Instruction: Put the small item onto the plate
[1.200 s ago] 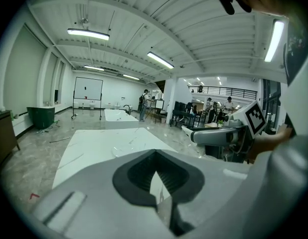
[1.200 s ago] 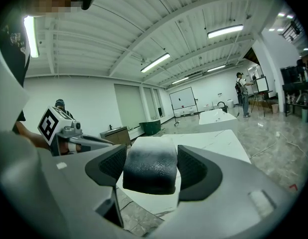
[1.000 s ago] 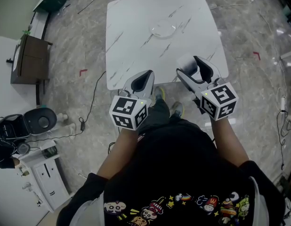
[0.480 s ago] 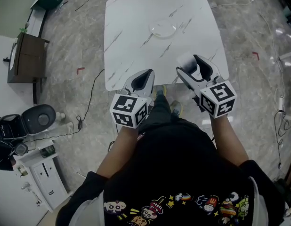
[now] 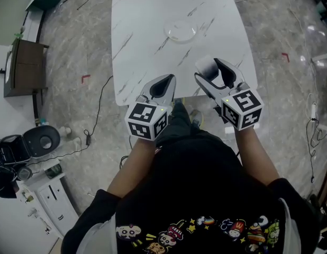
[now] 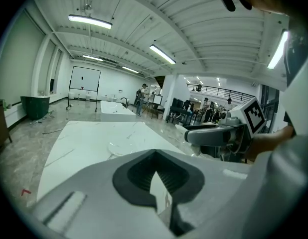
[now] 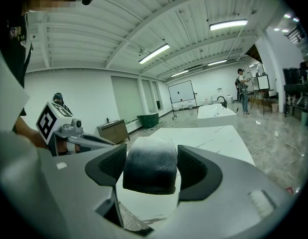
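Small rounded block (image 7: 150, 167), white fading to dark grey, sits clamped between the jaws of the right gripper (image 5: 212, 71), just right of centre over the near edge of the white marble table (image 5: 137, 41). Upper centre, the clear glass plate (image 5: 180, 30) lies well apart. The left gripper (image 5: 161, 86) has its jaws closed on nothing.

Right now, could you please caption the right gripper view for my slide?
Right tool shut on a small grey-and-white item, white table ahead.
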`<act>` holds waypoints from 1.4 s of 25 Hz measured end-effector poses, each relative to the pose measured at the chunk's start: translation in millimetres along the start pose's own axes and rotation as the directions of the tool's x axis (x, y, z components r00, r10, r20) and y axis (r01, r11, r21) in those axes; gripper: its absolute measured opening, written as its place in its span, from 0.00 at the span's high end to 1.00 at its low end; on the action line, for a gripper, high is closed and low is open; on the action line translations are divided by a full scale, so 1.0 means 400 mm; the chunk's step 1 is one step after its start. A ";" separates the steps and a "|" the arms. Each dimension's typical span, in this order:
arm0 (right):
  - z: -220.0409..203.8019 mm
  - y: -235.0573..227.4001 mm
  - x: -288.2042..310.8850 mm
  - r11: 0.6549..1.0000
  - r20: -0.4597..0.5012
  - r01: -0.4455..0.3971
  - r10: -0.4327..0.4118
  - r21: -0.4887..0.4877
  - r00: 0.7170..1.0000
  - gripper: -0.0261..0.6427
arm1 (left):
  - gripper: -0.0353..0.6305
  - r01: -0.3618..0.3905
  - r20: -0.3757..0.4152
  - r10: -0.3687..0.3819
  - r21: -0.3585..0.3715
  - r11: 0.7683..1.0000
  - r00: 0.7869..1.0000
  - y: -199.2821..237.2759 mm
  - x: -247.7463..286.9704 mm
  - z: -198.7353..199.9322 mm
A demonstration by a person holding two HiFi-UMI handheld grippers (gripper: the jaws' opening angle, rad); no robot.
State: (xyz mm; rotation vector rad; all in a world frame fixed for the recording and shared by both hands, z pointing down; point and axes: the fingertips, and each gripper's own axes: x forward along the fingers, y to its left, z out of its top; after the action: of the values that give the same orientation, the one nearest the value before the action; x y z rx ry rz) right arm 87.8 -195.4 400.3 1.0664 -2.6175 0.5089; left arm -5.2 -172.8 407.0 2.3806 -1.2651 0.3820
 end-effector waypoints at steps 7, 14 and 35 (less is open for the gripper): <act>-0.002 -0.043 0.055 1.000 -0.025 0.007 -0.007 0.005 1.000 0.45 | 0.95 0.024 -0.030 -0.024 -0.011 1.000 0.999 0.032 0.063 0.002; 0.000 -0.069 0.111 1.000 -0.056 -0.001 0.002 0.004 0.998 0.45 | 0.95 0.025 -0.041 -0.026 -0.031 0.999 0.999 0.076 0.106 0.010; -0.019 -0.165 0.354 0.999 -0.182 -0.035 0.027 -0.038 0.983 0.45 | 0.95 0.042 -0.097 -0.052 -0.102 0.994 0.994 0.240 0.240 -0.003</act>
State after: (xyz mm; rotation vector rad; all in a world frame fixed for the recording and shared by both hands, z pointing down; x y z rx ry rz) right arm 37.5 -324.0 474.2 0.9220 -2.4771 0.5311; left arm -32.7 -289.4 470.8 2.2737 -1.1542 0.4074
